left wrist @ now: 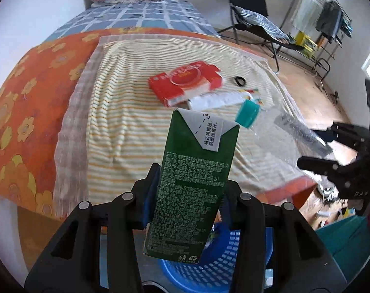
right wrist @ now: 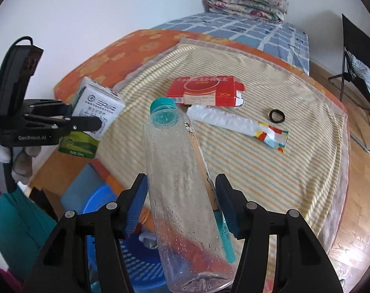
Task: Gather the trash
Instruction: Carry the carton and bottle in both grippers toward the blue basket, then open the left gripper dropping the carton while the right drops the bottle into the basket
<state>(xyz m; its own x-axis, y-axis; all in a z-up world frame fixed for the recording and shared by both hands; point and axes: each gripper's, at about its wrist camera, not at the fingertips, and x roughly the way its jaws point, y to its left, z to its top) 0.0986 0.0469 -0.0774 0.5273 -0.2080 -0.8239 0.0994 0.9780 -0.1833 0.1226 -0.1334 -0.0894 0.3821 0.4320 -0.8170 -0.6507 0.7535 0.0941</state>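
**tidybug:** ok colour roll call. The carton (left wrist: 194,183) is dark green with pale green print and a grey-white folded top. The bottle (right wrist: 185,195) is clear with a teal cap (right wrist: 163,105) and a teal label strip.

**mossy_9:** flat box (right wrist: 204,92) is red and white, wrapper (right wrist: 236,124) is white with a red, yellow and teal end. Black ring (right wrist: 277,116) too. The towel (right wrist: 270,171) has thin yellow-orange stripes on cream, lying on an orange sheet (left wrist: 21,112) with yellow flowers.

**tidybug:** plus a blue-and-white check cover (left wrist: 145,14), floral quilt (right wrist: 246,2) and blue basket (left wrist: 209,273).
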